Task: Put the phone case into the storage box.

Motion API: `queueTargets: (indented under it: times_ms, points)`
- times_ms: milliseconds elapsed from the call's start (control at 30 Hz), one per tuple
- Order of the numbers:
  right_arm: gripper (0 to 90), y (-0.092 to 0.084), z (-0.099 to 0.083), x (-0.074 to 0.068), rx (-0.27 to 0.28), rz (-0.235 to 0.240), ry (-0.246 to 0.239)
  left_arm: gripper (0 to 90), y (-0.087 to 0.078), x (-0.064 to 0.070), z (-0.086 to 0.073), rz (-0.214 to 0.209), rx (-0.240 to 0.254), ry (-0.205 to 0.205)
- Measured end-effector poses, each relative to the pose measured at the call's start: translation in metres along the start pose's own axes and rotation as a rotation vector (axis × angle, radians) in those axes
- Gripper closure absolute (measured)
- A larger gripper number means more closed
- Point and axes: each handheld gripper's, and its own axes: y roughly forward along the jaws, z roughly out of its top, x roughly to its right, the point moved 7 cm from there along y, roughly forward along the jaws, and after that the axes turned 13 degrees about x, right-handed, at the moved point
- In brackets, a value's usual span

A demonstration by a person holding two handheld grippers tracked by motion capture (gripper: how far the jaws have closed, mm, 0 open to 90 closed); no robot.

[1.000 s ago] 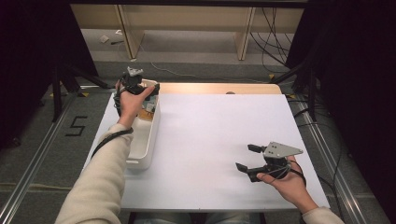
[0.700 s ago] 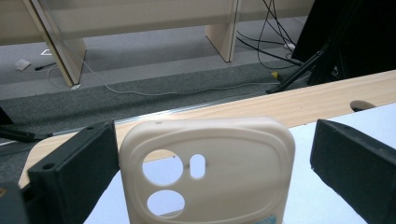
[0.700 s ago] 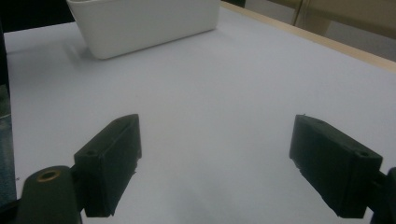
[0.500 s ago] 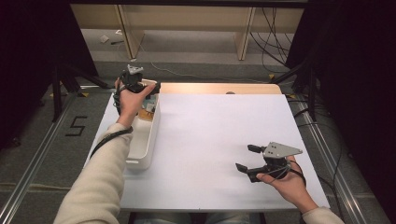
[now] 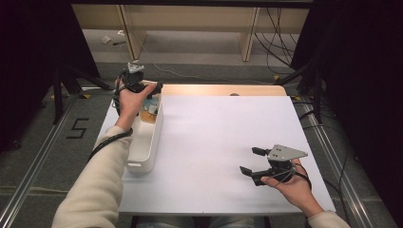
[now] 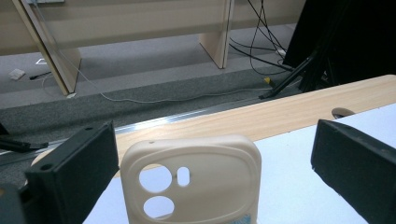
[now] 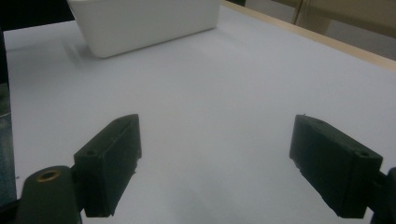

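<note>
While left gripper straddles phone case, jaws wide.

One white bin, one beige phone case, two grippers, one table.

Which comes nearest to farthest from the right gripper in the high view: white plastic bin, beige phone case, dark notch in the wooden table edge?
1. White plastic bin, at the table's left.
2. Dark notch, far edge.
3. Beige phone case, between the open left gripper jaws, far-left corner.

A bin sits on the table's left edge, seemingly holding a phone case.
</note>
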Motion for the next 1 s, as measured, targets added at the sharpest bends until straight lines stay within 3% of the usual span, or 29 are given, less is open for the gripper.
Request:
queueTargets:
  times_ms: [467, 600, 1000]
  points:
    - [17.7, 0.000, 0.000, 0.000, 0.001, -0.003, -0.002, 5.0, -0.023, 0.006, 0.005, -0.034, 0.025, -0.005]
    - [17.7, 0.000, 0.000, 0.000, 0.002, -0.003, -0.003, 5.0, -0.028, 0.008, 0.004, -0.044, 0.022, 0.008]
    - [17.6, 0.000, 0.001, 0.001, 0.002, -0.007, -0.005, 5.0, -0.040, 0.013, 0.001, -0.064, 0.024, -0.001]
